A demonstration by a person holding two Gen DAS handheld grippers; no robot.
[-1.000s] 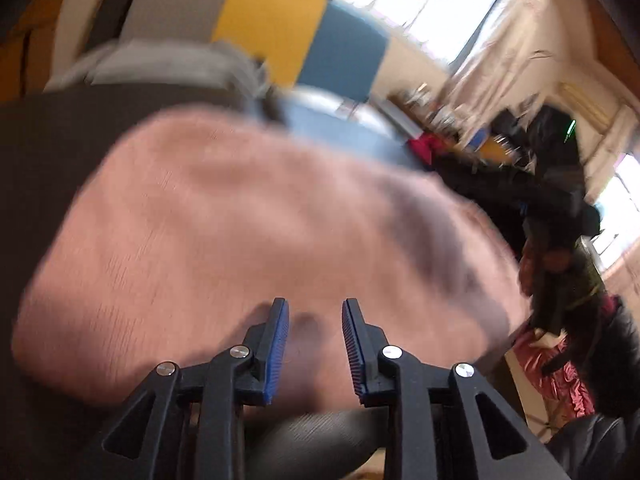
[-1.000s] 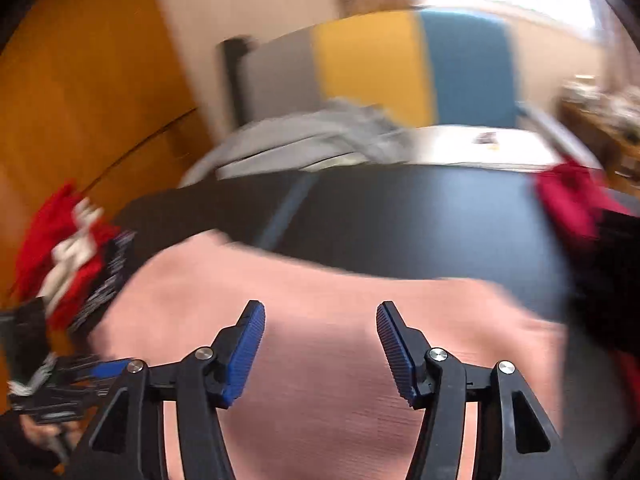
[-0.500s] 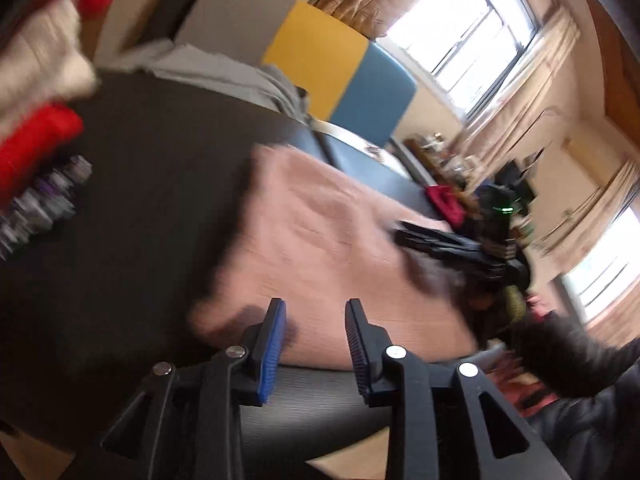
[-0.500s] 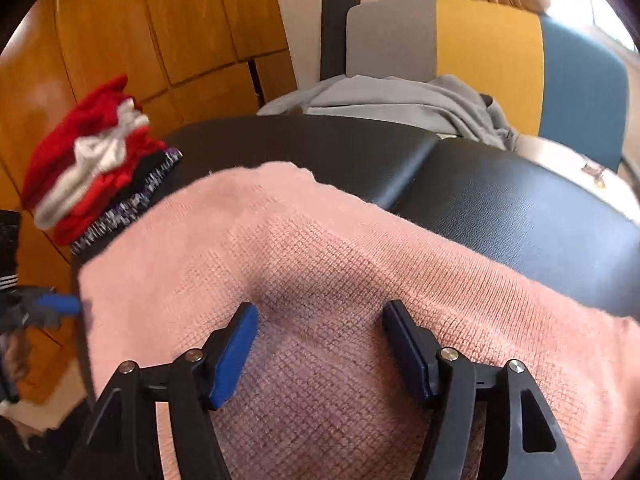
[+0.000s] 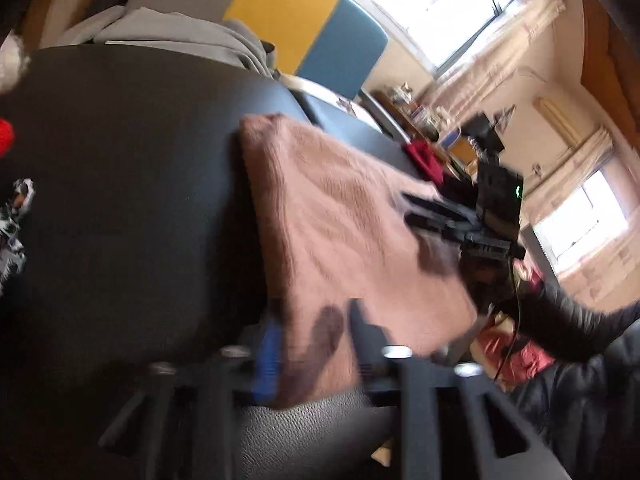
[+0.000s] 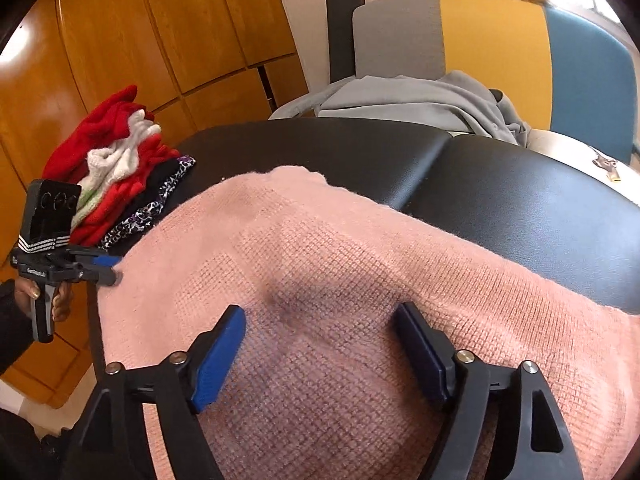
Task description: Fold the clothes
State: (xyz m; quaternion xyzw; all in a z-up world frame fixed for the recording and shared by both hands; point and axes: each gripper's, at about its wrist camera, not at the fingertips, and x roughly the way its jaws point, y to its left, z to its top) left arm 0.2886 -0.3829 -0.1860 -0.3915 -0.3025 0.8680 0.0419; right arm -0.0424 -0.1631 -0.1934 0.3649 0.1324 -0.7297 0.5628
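Observation:
A pink knitted sweater (image 6: 360, 280) lies folded flat on a black padded table (image 6: 520, 200); it also shows in the left wrist view (image 5: 340, 232). My right gripper (image 6: 320, 348) is open and hovers just above the sweater's middle, holding nothing. My left gripper (image 5: 316, 344) is open at the sweater's near corner, jaws on either side of the edge, blurred. The left gripper (image 6: 108, 268) shows in the right wrist view at the sweater's left edge. The right gripper (image 5: 416, 208) shows in the left wrist view over the sweater's far side.
A pile of red, white and patterned clothes (image 6: 120, 168) sits at the table's left end. A grey garment (image 6: 420, 100) lies on a grey, yellow and blue chair (image 6: 500, 40) behind the table. Wooden cabinets (image 6: 140, 40) stand to the left.
The left gripper swung and dropped to the sweater's near corner. The right gripper lowered a little over the sweater's middle. The sweater lies still.

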